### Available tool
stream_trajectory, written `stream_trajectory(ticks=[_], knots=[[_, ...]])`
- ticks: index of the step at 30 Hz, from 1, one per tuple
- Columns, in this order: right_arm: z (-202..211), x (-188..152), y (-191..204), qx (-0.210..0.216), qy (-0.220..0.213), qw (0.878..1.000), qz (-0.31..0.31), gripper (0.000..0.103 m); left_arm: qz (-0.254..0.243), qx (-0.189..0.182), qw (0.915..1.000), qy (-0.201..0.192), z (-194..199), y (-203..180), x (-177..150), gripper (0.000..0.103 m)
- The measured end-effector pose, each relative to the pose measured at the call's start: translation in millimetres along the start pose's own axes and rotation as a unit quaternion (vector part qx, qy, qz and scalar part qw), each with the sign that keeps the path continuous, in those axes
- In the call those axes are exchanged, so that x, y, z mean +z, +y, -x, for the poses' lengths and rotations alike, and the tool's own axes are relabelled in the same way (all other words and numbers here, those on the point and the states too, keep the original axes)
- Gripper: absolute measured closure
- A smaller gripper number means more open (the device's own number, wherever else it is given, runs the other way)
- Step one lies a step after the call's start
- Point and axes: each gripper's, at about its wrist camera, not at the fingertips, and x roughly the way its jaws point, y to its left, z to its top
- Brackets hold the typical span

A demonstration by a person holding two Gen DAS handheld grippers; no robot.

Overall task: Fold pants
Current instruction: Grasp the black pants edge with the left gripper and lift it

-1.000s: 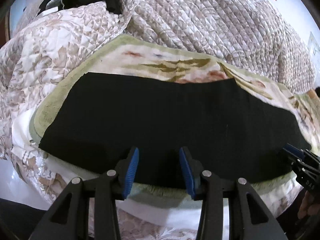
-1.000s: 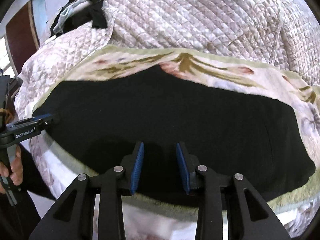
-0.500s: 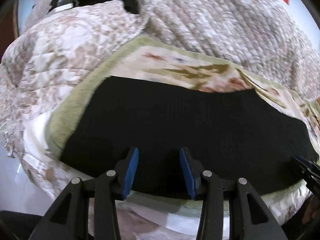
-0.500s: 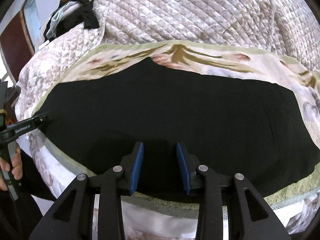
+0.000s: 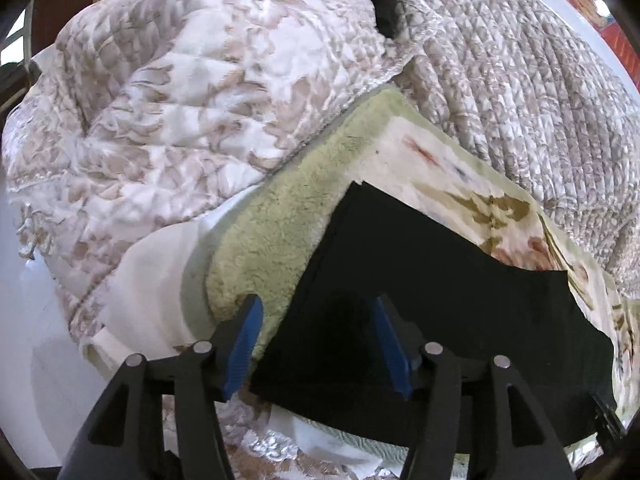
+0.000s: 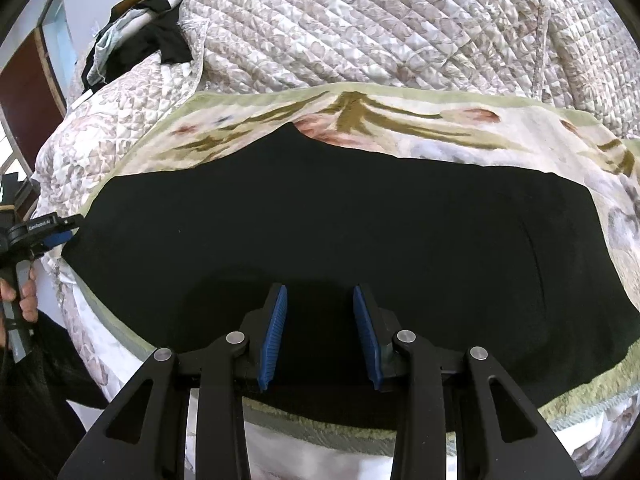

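The pants lie flat on a floral blanket spread over the bed, a long black band whose long axis runs left to right across the near part of the bed, parallel to the near edge. In the right wrist view the whole band shows: its left end sits by the blanket's left border and its right end reaches toward the right rim, with a small peak on the far edge near the middle.

The right tongs hover over the near edge of the pants with their blue pads apart and nothing pinched between them. At the far left of that view the left tongs sit at the left end of the pants, a hand on their handle.

The left wrist view shows what the other does not: the left tongs have just been opening, and they straddle the pants' left edge, one pad over the green blanket border, the other over black cloth, not pressing it. It also shows the quilt heaped to the left and far side.
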Motion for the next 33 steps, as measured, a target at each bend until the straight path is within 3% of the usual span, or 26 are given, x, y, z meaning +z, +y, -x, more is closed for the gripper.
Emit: stream_trajectory(ticks=[3, 11, 17, 19, 21, 24, 28, 33], knots=[[-1.9, 0.7, -0.6, 0.004, -0.001, 1.000, -0.003, 0.068, -0.023, -0.008, 0.9997, 0.000, -0.8, -8.5, -4.4, 0.036], [-3.6, 0.9, -1.0, 0.012, -0.001, 1.000, -0.009, 0.068, 0.017, -0.071, 0.9973, 0.000, 3.1, -4.4, -9.1, 0.036], [-4.3, 0.8, -0.9, 0.013, 0.000, 1.000, -0.010, 0.068, 0.013, -0.037, 0.9992, -0.003, -4.5, -7.0, -7.5, 0.042], [-3.9, 0.7, -0.7, 0.014, -0.002, 1.000, -0.012, 0.068, 0.003, -0.022, 0.9997, -0.003, -5.3, -10.9, -7.8, 0.050], [-3.8, 1.0, -0.4, 0.016, -0.003, 1.000, -0.015, 0.068, 0.003, -0.018, 0.9998, -0.003, -4.4, -10.3, -7.4, 0.076], [-2.3, 1.0, -0.9, 0.020, -0.005, 1.000, -0.017, 0.068, 0.004, -0.035, 0.9994, 0.004, -4.2, -10.4, -7.5, 0.092], [0.0, -0.1, -3.2, 0.024, -0.009, 0.999, -0.021, 0.068, -0.007, -0.048, 0.9988, 0.002, 2.7, -19.6, -6.1, 0.095], [5.1, -0.4, -7.9, 0.026, -0.019, 0.999, -0.032, 0.068, -0.011, -0.118, 0.9929, -0.004, 25.4, -46.9, -1.6, 0.095]])
